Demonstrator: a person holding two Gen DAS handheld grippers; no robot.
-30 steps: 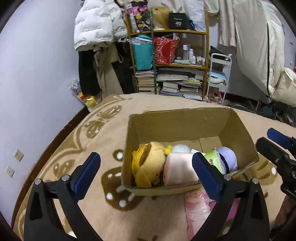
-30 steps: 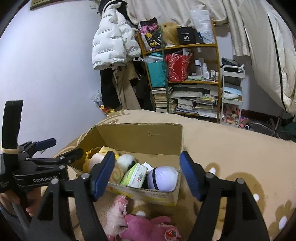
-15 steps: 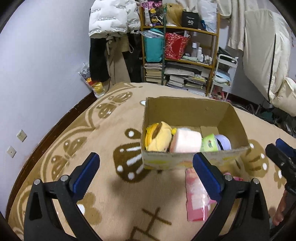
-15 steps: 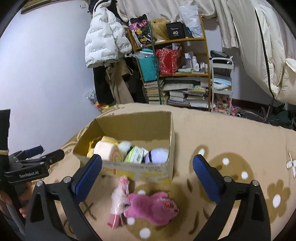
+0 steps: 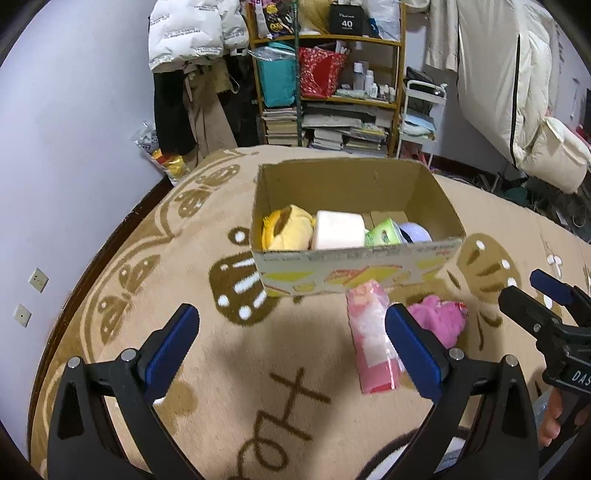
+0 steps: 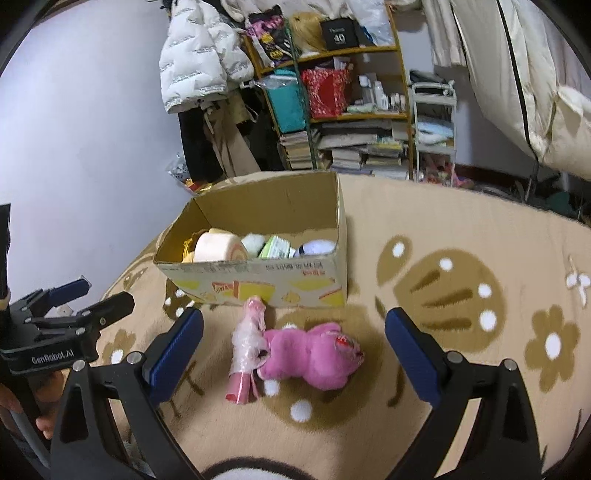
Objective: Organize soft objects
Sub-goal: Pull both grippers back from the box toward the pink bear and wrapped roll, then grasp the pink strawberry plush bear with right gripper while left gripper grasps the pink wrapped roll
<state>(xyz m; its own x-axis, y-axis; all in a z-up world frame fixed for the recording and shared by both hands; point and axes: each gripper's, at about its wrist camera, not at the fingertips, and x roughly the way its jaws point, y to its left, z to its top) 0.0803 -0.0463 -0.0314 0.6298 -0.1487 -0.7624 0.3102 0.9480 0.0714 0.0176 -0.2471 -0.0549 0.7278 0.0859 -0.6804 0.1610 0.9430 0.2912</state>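
A cardboard box (image 5: 354, 273) (image 6: 255, 286) stands on the rug and holds a yellow plush (image 5: 286, 230), a pink roll cushion (image 5: 338, 230) (image 6: 218, 247), a green tissue pack (image 5: 384, 232) (image 6: 275, 247) and a lilac ball (image 5: 417, 232). In front of the box lie a pink plush toy (image 6: 314, 354) (image 5: 437, 319) and a pink wrapped pack (image 6: 245, 347) (image 5: 371, 336). My left gripper (image 5: 291, 347) is open and empty, hovering short of the box. My right gripper (image 6: 293, 343) is open and empty, above the pink plush.
A beige patterned rug (image 5: 229, 387) covers the surface. Behind it stand a cluttered shelf (image 5: 332, 81) with books and bags, hanging coats (image 5: 195, 33), a white trolley (image 6: 432, 125) and a white wall with sockets (image 5: 38, 278).
Both grippers have pulled back and up from the box. The box looks smaller and farther, and the pink plush and wrapped pack have come fully into view. Both grippers stay open.
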